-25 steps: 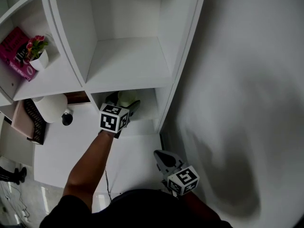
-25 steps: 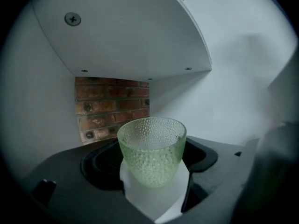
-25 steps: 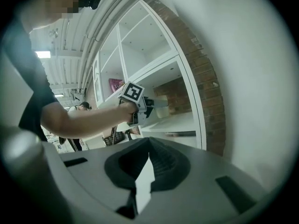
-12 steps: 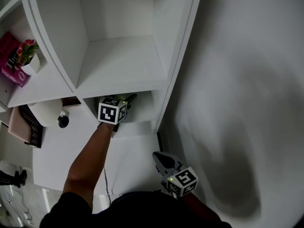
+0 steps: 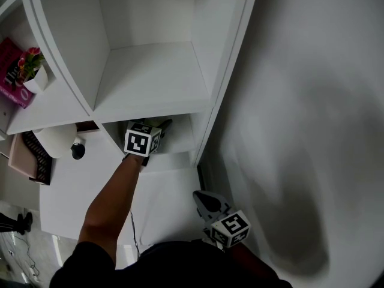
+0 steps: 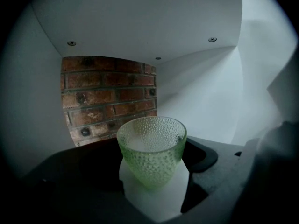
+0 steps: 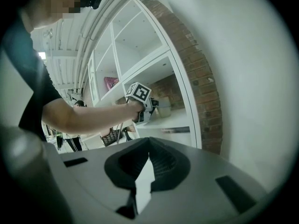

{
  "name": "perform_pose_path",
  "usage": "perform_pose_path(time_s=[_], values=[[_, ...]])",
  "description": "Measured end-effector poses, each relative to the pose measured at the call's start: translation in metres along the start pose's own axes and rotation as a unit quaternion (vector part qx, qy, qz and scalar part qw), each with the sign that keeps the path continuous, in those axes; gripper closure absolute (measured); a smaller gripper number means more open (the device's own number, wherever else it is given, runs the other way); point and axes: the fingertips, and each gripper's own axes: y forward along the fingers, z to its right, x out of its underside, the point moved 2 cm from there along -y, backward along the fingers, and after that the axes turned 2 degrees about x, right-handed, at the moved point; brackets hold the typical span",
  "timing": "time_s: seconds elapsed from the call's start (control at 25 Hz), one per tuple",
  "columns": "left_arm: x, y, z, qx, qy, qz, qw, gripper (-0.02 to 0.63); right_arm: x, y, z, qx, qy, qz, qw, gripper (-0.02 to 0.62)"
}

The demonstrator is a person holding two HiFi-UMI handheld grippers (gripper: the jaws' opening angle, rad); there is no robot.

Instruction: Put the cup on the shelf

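Note:
A green dimpled glass cup [image 6: 152, 153] stands upright between the dark jaws of my left gripper [image 6: 150, 181], which is shut on its narrow lower part. Cup and gripper are inside the lowest compartment of the white shelf [image 6: 205, 101], just above its floor; whether the base touches it I cannot tell. In the head view my left gripper [image 5: 162, 127] reaches into that compartment [image 5: 182, 138], and its marker cube hides the cup. My right gripper [image 5: 201, 198] hangs low near my body, shut and empty, its jaws meeting in the right gripper view [image 7: 145, 171].
Brick wall [image 6: 107, 97] shows behind the compartment's open back. The shelf's upper compartment [image 5: 150, 83] has a bare floor. At the left are a pink book [image 5: 11, 80], a small flower pot [image 5: 33, 80], a round white object [image 5: 54, 141] and a white desk [image 5: 90, 191]. A pale wall [image 5: 312, 131] fills the right.
My left gripper has pushed deeper into the lowest compartment; the cup, visible past the cube a second ago, is now hidden in the head view. The right gripper has stayed put.

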Motion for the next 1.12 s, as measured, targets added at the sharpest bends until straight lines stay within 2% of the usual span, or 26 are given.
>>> perform_pose_path(time_s=[0.2, 0.48, 0.8, 1.12], values=[[0.003, 0.0, 0.004, 0.011, 0.007, -0.006, 0.9999, 0.225, 0.001, -0.001, -0.001, -0.001, -0.002, 0.002, 1.0, 0.591], [0.003, -0.012, 0.006, 0.007, 0.004, -0.009, 0.9999, 0.21, -0.001, -0.005, -0.006, -0.002, -0.005, 0.005, 1.0, 0.591], [-0.003, -0.046, 0.018, 0.003, 0.008, 0.012, 0.9999, 0.207, -0.005, -0.007, -0.02, -0.014, -0.018, 0.009, 1.0, 0.591], [-0.002, -0.104, 0.051, 0.031, 0.026, 0.044, 0.9982, 0.207, -0.009, -0.001, -0.039, -0.034, -0.037, 0.012, 0.999, 0.591]])
